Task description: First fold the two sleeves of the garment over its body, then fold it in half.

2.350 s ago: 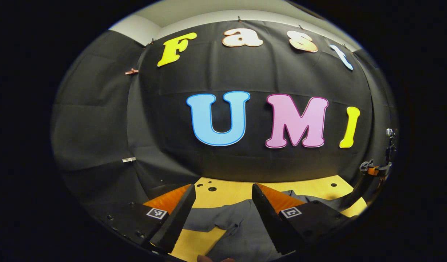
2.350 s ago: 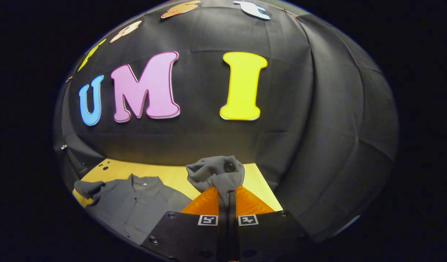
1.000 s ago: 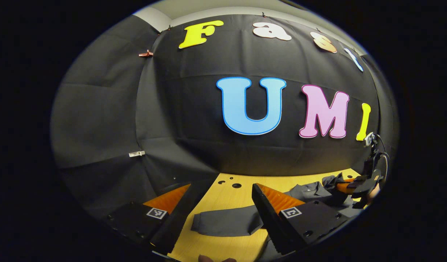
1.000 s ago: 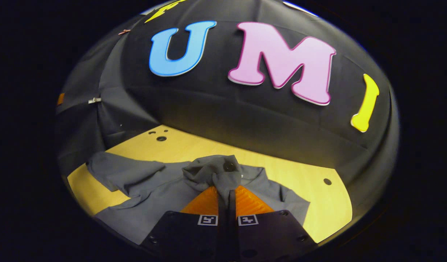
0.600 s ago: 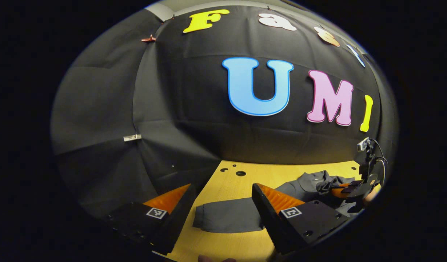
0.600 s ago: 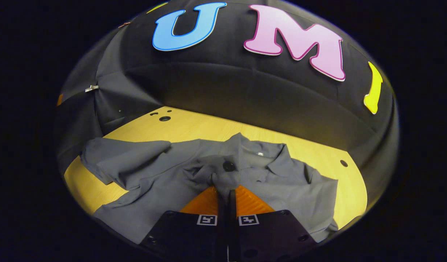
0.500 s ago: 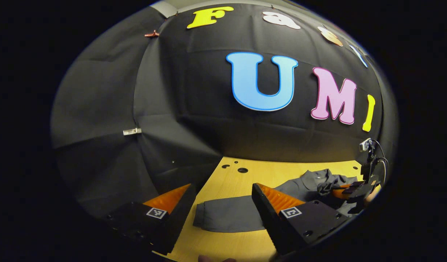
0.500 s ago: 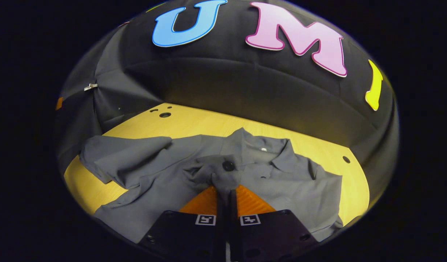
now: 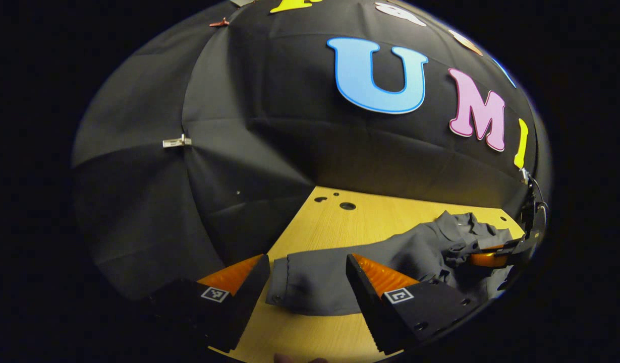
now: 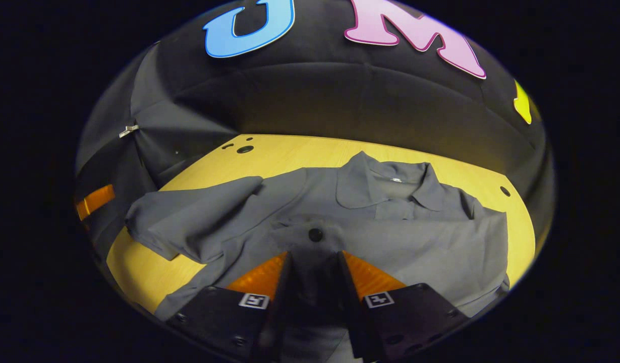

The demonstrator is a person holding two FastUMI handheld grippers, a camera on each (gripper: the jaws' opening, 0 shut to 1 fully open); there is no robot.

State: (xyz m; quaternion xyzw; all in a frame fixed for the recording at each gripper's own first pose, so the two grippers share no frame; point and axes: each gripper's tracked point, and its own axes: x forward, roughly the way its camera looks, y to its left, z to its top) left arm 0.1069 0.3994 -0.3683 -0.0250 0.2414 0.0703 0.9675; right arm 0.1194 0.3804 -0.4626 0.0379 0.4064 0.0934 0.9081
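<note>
**One sleeve down, one to go**

One sleeve now lies across the shirt (image 10: 390, 242) body. My right claw (image 10: 315, 282) had its cuff (image 10: 315, 234) clamped half a second ago; now the fingers have parted a little and the cuff rests on the chest just ahead of them, nothing held. That fold looks finished to me.

Over on my left claw (image 9: 307, 297), the fingers stand wide open, gripping nothing, and they've come lower and closer: the other sleeve (image 9: 315, 282) lies flat on the wooden table (image 9: 350, 222) right between them, its cuff end toward the left finger. I reckon I pinch that cuff next and carry it across. The halving fold waits.
</note>
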